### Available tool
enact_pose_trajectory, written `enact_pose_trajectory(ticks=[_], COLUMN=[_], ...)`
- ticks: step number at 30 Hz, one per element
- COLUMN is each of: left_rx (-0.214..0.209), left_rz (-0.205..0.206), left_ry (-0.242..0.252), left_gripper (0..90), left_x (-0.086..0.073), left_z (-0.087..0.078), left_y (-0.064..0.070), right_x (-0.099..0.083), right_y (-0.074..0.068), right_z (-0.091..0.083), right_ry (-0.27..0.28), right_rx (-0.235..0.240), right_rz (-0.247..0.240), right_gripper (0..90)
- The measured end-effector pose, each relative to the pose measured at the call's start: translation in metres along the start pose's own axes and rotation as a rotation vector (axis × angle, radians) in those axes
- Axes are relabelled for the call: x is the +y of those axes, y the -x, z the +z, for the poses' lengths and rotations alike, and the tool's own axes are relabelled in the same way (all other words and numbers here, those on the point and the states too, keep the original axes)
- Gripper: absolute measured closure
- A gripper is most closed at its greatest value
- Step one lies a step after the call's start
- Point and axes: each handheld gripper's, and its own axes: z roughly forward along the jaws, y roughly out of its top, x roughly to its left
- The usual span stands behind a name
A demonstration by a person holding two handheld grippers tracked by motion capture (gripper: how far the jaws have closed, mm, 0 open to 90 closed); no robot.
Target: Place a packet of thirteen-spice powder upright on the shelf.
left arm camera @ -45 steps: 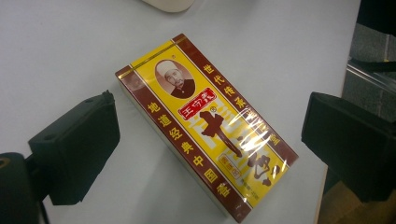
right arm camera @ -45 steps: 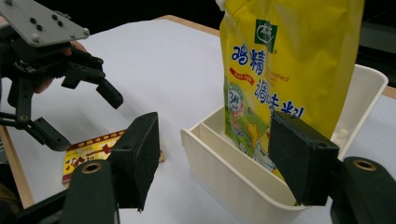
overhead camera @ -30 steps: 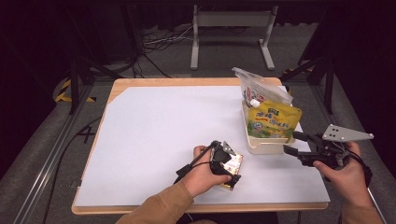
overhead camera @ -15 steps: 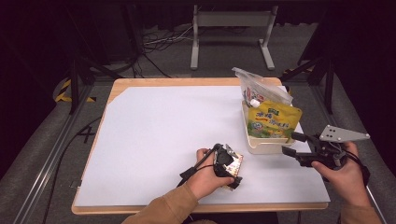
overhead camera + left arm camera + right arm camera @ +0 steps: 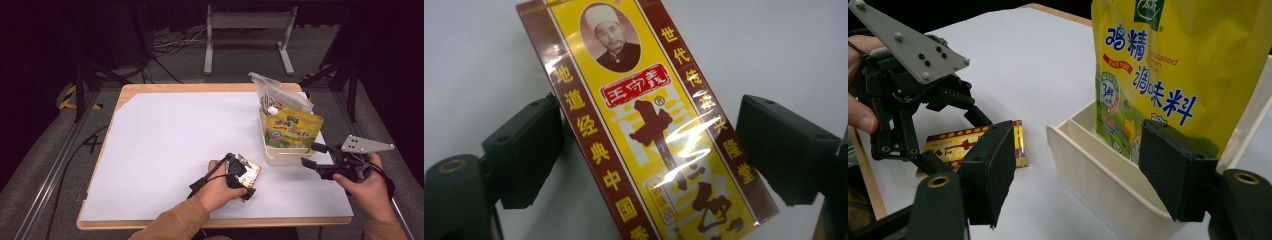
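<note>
Currently your left gripper [image 5: 644, 150] straddles the spice box [image 5: 649, 125] flat at the table's 6 o'clock, jaws wide, box askew; closing may skid it. Right gripper [image 5: 316, 155] hangs wide beside the tray [image 5: 285, 156]

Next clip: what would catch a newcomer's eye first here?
The bright yellow seasoning pouch standing upright in the cream bin at the table's right edge. Then the yellow-and-maroon packet lying flat on the white sheet between the left gripper's open jaws, near the front.
</note>
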Motion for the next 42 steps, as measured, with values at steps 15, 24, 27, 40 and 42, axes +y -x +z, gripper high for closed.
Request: enact_pose_trajectory(ticks=[15, 24, 27, 40, 42], left_rx=[0.008, 0.012, 0.037, 0.055, 0.057], left_rz=[-0.038, -0.03, -0.028, -0.022, -0.022], left_ry=[-0.003, -0.002, -0.015, -0.042, -0.035], left_gripper=[28.5, 30.8, 30.2, 30.6, 31.0], left_x=[-0.003, -0.005, -0.004, -0.002, -0.003], left_z=[-0.007, -0.011, -0.009, -0.007, -0.007], left_y=[-0.005, -0.005, -0.001, 0.002, 0.002], right_x=[0.0, 0.0, 0.001, 0.002, 0.002], right_y=[-0.002, -0.003, -0.003, -0.004, -0.004], right_z=[0.004, 0.006, 0.008, 0.011, 0.011], right_ry=[-0.003, -0.005, -0.008, -0.009, -0.009], right_rx=[0.013, 0.022, 0.024, 0.033, 0.033], right_rz=[-0.006, -0.005, -0.006, -0.009, -0.009], right_gripper=[31.6, 32.2, 32.2, 31.9, 31.9])
